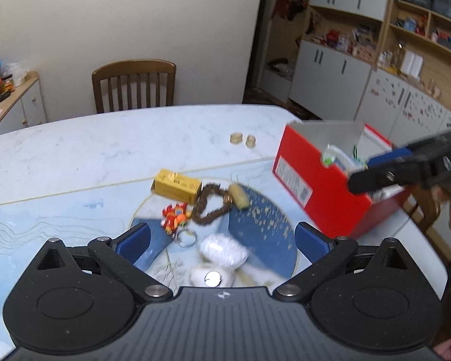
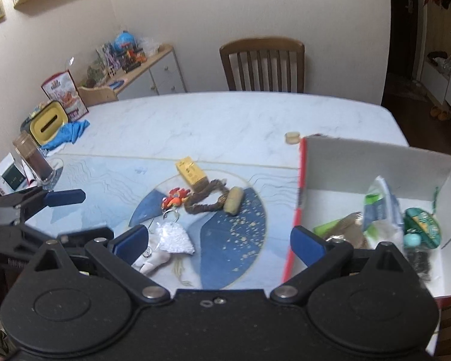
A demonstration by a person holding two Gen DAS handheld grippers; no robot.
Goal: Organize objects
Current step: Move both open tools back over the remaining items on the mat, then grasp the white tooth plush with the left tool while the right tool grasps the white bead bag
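Small objects lie on a blue mat: a yellow box [image 1: 176, 186] [image 2: 192, 174], a red-orange toy keychain [image 1: 175, 217] [image 2: 175, 198], a brown braided loop [image 1: 211, 207] [image 2: 206, 201], a tan roll [image 1: 239, 196] [image 2: 233, 201] and a white mesh pouch [image 1: 223, 252] [image 2: 175, 237]. A red shoe box [image 1: 315, 192] [image 2: 299, 198] on the right holds several items. My left gripper [image 1: 222, 239] is open and empty, just above the white pouch. My right gripper [image 2: 218, 242] is open and empty, between the pouch and the box; it also shows in the left wrist view [image 1: 375, 171].
The marble table [image 1: 105, 147] [image 2: 210, 117] holds two small tan discs [image 1: 243, 139], a jar [image 2: 33, 158], a yellow tin [image 2: 48, 123] and a blue cloth [image 2: 69, 132] at the left. A wooden chair [image 1: 134, 85] [image 2: 262, 63] stands at the far side.
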